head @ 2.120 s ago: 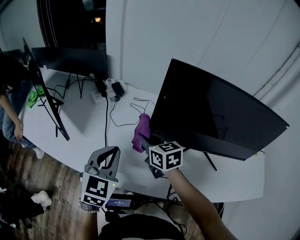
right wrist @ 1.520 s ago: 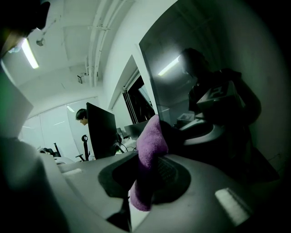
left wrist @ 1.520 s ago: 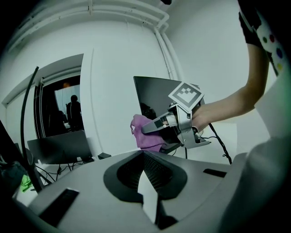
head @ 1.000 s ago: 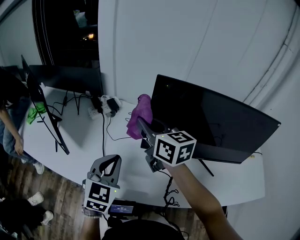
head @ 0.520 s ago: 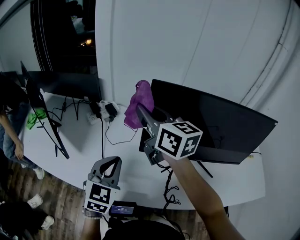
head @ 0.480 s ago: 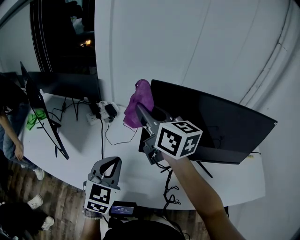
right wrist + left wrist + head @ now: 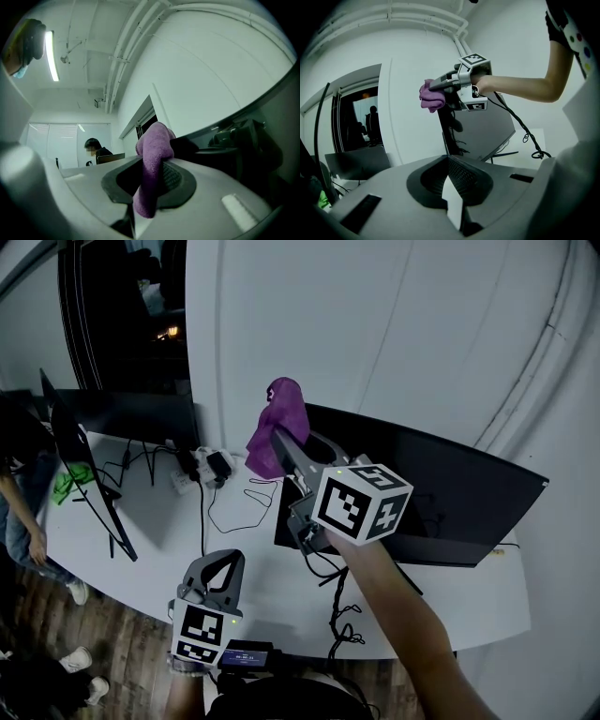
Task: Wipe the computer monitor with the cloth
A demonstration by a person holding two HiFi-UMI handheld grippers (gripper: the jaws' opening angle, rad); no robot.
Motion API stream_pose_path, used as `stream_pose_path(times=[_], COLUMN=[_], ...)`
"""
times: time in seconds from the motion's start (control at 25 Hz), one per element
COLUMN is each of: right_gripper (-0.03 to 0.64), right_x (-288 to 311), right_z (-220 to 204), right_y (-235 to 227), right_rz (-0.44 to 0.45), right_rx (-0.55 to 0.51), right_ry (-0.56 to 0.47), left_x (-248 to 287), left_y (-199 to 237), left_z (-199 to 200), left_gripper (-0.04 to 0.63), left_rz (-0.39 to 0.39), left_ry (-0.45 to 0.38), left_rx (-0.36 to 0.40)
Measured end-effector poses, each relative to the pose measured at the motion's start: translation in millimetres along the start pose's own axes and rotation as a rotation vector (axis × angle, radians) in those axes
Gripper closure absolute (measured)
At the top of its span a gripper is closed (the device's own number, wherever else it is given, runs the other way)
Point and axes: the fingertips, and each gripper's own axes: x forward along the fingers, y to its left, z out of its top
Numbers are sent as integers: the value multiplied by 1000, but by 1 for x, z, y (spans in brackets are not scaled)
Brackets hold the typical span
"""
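Observation:
My right gripper [image 7: 281, 442] is shut on a purple cloth [image 7: 280, 415], which bunches above the jaws and hangs down between them [image 7: 151, 165]. It holds the cloth in the air at the top left corner of the dark, wide monitor [image 7: 441, 495] that stands on the white table [image 7: 150, 535]. Whether the cloth touches the screen cannot be told. The left gripper view shows the cloth [image 7: 431, 96] just left of the monitor's edge [image 7: 483, 133]. My left gripper [image 7: 225, 563] stays low over the table's front edge, shut and empty [image 7: 447, 161].
A second monitor [image 7: 89, 474] stands edge-on at the left and a third [image 7: 141, 413] at the back. A power strip with black cables [image 7: 202, 470] lies between them. A green cloth [image 7: 67, 482] and a person [image 7: 19, 479] are at the far left. A white wall rises behind.
My right gripper has lifted the purple cloth from the table by the monitor's lower left edge up to its top left corner. The left gripper has hardly moved.

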Motion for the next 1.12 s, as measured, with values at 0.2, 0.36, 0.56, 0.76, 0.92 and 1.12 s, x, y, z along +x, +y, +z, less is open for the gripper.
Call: stream_pose_path(times=[0.2, 0.36, 0.56, 0.76, 0.92, 1.12], right_gripper=[548, 548, 548, 548, 548, 548], right_x=[-19, -47, -98, -155, -199, -246], right_z=[5, -11, -44, -79, -106, -150], right_y=[9, 5, -17, -40, -53, -64], right_rz=[52, 15, -83, -178, -255, -326], right_rx=[-10, -106, -176, -234, -254, -268], right_ry=[-31, -7, 49, 128, 174, 288], left_x=[-3, -2, 3, 7, 11, 10], left_y=[1, -7, -25, -53, -75, -90], left_z=[7, 5, 8, 10, 6, 0], left_gripper=[589, 589, 589, 589, 589, 589], left_rz=[27, 17, -14, -60, -101, -113], left_ry=[-22, -13, -23, -21, -15, 8], left_rx=[-6, 5, 8, 17, 17, -3])
